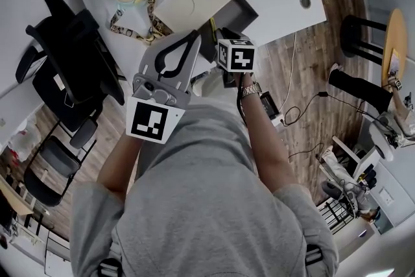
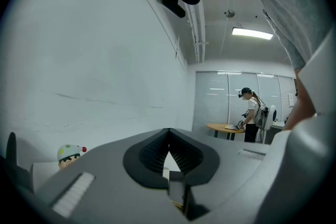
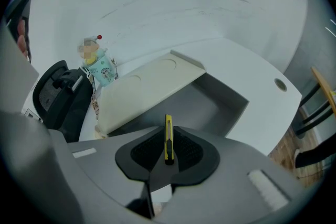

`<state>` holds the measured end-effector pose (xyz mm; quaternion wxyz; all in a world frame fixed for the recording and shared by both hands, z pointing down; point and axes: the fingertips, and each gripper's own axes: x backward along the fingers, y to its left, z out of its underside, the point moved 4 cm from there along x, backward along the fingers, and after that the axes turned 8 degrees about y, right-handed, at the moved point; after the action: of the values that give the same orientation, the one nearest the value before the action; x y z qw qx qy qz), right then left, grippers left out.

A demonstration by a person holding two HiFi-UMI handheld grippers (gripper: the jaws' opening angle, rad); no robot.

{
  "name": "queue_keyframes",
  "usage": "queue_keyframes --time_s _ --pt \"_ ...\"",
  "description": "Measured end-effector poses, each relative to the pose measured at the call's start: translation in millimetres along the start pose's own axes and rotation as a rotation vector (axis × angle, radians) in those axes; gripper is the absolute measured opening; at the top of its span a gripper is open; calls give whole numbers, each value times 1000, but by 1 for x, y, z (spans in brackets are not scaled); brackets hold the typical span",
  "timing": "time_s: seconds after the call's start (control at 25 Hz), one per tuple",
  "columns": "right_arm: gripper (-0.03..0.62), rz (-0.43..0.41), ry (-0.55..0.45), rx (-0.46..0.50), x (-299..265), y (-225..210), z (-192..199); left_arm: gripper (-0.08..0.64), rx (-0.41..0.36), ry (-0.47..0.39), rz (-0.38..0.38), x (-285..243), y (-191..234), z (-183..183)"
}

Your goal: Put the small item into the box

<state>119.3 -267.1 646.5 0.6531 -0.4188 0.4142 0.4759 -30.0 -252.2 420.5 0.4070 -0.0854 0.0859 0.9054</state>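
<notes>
Your right gripper (image 3: 168,131) has its jaws clamped narrow on the yellow cutter (image 3: 168,122). The cutter stands on edge between the pads, one end sticking out past the tips.

The cutter is not in the box (image 3: 223,102). It is held in the air at the box's near side and points at the open grey part.

The beige lid (image 3: 144,89) lies tilted over the box's left part. Only the right part is open, bounded by the lid's edge on the left and the grey wall on the right.

Your left gripper (image 2: 168,136) has its jaws closed tip to tip with nothing between them. In the head view it sits just left of the right gripper, tips toward the box's near corner.

Room to move:
- Right of the box, the white table (image 3: 262,78) is bare out to a round hole (image 3: 280,83) near the rounded edge.
- Left of the lid stand a toy (image 3: 98,65) and its lanyard (image 1: 150,16).
- Further left, a black chair (image 3: 58,92) sits close against the table's side.
</notes>
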Motion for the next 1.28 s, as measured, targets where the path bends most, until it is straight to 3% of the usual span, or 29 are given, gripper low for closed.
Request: queue_keyframes --time_s 0.32,0.88,1.28 --pt "17 2 -36 -31 12 -4 3 3 -20 -8 4 1 -9 -4" --pt "15 -52 -129 -69 48 -8 14 3 -42 -7 4 7 -40 -7" --pt "15 -72 -268 -67 98 -18 11 3 -37 -1 1 7 -67 -15"
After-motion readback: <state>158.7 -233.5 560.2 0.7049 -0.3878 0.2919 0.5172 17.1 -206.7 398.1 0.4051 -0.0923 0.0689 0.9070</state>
